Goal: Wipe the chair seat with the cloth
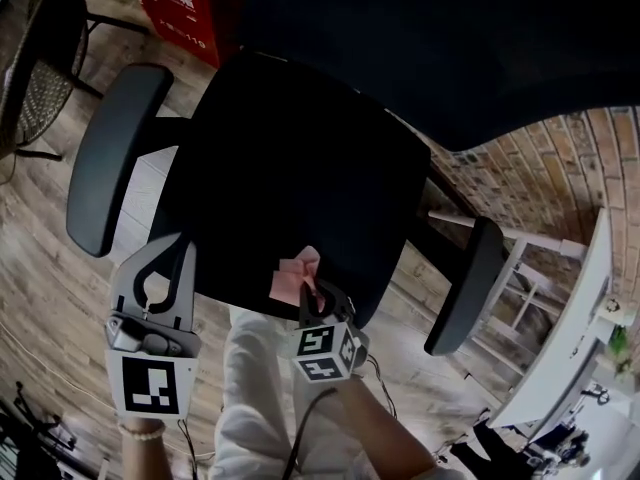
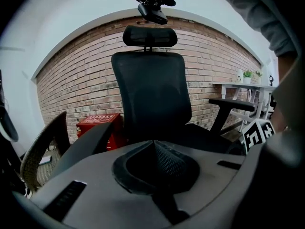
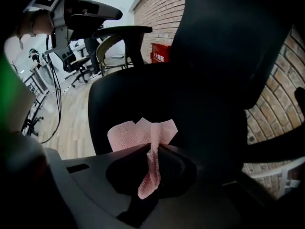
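The black office chair seat (image 1: 300, 158) fills the middle of the head view. A pink cloth (image 1: 293, 276) hangs over the seat's near edge, pinched in my right gripper (image 1: 312, 290). In the right gripper view the cloth (image 3: 131, 133) fans out past the jaws of the right gripper (image 3: 153, 149) just above the seat (image 3: 143, 94). My left gripper (image 1: 175, 250) is at the seat's near left corner, shut with nothing in it. In the left gripper view my left gripper (image 2: 153, 144) faces the chair's backrest (image 2: 152, 94) over the seat (image 2: 200, 135).
Armrests flank the seat at left (image 1: 110, 158) and right (image 1: 465, 283). A red box (image 1: 185, 8) stands on the wood floor behind the chair, beside a wicker chair (image 1: 40, 78). A white table (image 1: 570, 338) stands by the brick wall at right.
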The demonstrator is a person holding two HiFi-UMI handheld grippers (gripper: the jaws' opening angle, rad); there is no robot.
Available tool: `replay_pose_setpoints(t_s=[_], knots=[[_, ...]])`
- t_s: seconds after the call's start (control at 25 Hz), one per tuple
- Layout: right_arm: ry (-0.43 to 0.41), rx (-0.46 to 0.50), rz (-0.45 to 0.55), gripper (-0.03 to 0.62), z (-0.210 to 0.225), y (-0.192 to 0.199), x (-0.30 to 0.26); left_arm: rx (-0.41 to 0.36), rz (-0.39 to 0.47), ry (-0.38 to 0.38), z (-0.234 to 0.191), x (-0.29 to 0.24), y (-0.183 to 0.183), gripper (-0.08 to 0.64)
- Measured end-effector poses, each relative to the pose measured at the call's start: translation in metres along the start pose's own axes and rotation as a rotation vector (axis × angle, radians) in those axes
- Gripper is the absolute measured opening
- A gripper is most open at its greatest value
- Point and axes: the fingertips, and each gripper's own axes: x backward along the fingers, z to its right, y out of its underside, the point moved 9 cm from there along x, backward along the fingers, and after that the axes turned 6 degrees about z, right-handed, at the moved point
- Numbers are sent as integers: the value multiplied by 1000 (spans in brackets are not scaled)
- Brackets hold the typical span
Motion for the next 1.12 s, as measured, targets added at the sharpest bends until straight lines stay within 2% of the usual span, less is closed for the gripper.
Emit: replay_pose_setpoints(t_s=[0.24,0.56,0.8,1.12], knots=[[127,-32,-62,55,46,38,31,-43,15,53,9,-18,-11,18],[206,-28,-129,55,75,64,57,-40,24,57,5,-22,-18,18],[184,-15,-158,55,65,77,64,-33,22,48,3,-16,-12,18],[95,-4,-155,55,31,83,63,-21,26,31,0,-4,-6,18]])
